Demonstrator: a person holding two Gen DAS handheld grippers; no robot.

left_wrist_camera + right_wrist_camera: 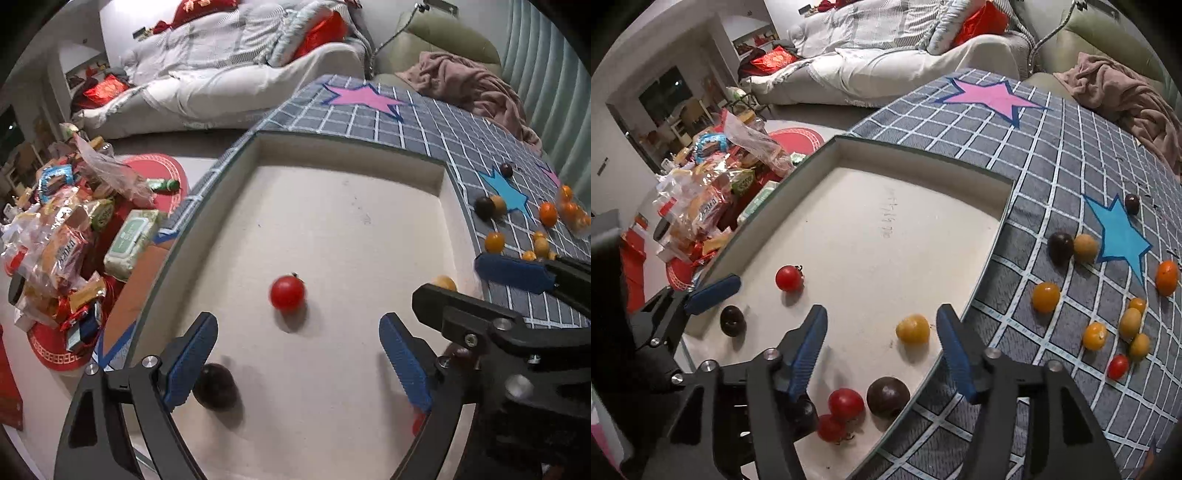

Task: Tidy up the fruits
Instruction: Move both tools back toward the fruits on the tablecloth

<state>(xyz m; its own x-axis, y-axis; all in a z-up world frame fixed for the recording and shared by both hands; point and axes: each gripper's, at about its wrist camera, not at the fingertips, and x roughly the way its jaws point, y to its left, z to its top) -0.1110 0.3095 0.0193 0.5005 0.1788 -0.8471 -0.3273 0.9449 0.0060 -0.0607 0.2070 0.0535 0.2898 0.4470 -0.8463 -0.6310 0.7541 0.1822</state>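
A shallow white tray (923,158) lies on the checked cloth. My left gripper (299,356) hangs open over it. A red tomato (288,293) lies just ahead of its fingertips, untouched, and a dark tomato (216,386) rests beside its left finger. My right gripper (882,350) is open too. A yellow tomato (913,329) lies on the tray floor between its fingers, nearer the right one, and neither pad presses it. Under that gripper lie two red tomatoes (846,404) and a dark one (888,397). Several yellow, orange, dark and red tomatoes (1046,296) are scattered on the cloth to the right.
The checked cloth (1052,155) carries a pink star (991,98) and a blue star (1119,236). A heap of snack packets (70,236) covers a low table at the left. A sofa (229,74) and a pink blanket (469,85) lie beyond.
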